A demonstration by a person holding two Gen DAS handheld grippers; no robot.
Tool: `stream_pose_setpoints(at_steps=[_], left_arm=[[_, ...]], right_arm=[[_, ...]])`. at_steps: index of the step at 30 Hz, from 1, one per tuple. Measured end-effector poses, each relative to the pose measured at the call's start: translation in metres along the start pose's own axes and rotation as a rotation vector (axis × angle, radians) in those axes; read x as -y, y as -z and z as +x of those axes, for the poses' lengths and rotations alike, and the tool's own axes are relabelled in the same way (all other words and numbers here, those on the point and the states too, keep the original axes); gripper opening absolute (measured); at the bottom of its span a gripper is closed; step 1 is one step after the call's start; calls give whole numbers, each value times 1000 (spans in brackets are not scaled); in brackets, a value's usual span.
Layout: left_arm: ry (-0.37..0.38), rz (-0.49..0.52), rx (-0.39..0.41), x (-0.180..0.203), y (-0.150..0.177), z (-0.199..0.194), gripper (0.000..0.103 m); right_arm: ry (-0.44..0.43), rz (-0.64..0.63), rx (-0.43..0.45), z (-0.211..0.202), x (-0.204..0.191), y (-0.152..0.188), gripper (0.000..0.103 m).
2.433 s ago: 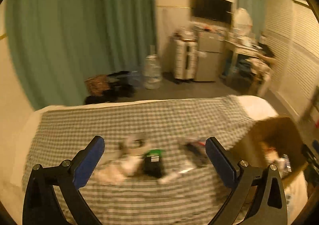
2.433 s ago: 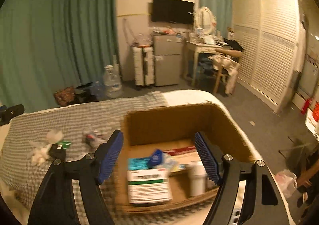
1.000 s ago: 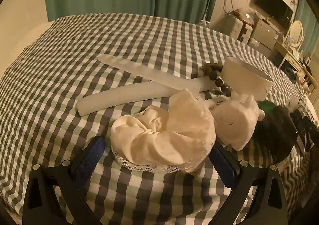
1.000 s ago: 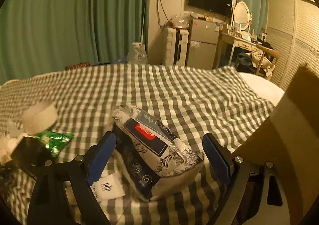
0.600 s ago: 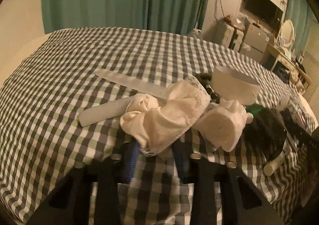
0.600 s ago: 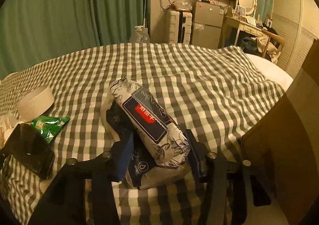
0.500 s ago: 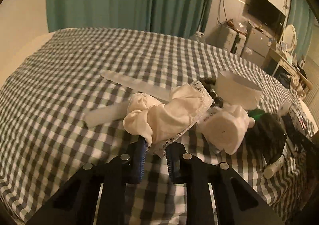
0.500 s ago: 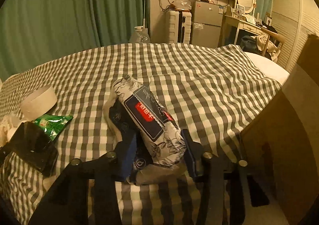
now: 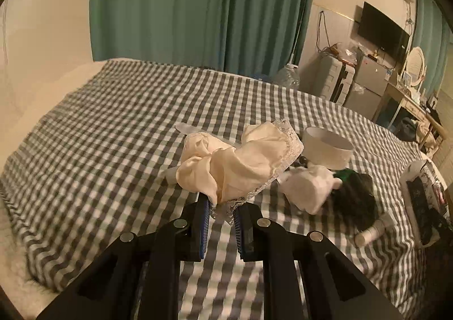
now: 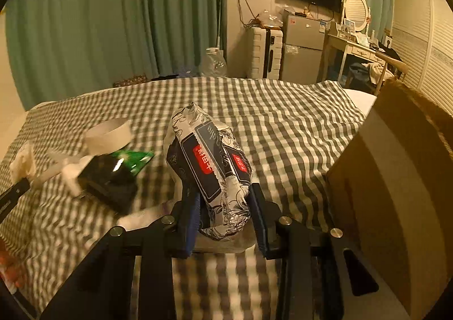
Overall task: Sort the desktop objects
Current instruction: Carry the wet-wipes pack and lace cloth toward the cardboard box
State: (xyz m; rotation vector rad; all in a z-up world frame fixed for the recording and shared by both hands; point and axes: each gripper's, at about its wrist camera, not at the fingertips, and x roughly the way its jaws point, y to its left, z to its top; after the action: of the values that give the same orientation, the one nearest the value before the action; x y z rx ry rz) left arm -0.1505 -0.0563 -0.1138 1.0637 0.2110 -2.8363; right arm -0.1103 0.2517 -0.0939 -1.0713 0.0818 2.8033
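Observation:
My left gripper (image 9: 222, 206) is shut on a cream lace-edged cloth (image 9: 240, 164), which hangs bunched just above the checked bedspread (image 9: 113, 150). In the right wrist view my right gripper (image 10: 225, 195) has its jaws closing on a bundle of black-and-white flowered tissue packets (image 10: 209, 150). Both pads press on the bundle's sides, and it stands up between them, off the bedspread. Its lower end is hidden behind the fingers.
A white ring-shaped roll (image 9: 328, 147), a white soft lump (image 9: 308, 189), a black pouch (image 10: 110, 178), a green sachet (image 10: 133, 158) and a white tube (image 9: 371, 232) lie together on the bed. A tall cardboard box (image 10: 396, 192) stands at the right. Curtains and furniture lie beyond.
Both grippers went from wide open to shut, the left on the cloth and the right on the packets. Each has lifted its load off the bedspread, and the box side now looms closer on the right.

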Motion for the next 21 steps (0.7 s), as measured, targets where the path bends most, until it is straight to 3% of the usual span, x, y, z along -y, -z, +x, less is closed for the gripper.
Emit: stream_pose_setpoints(at_steps=[14, 21], left_arm=[[118, -5, 83, 7, -24, -98, 16], [185, 54, 104, 48, -45, -137, 16]], right_arm=[[-56, 44, 98, -110, 3, -9, 33], [-36, 51, 170, -156, 28, -26, 33]])
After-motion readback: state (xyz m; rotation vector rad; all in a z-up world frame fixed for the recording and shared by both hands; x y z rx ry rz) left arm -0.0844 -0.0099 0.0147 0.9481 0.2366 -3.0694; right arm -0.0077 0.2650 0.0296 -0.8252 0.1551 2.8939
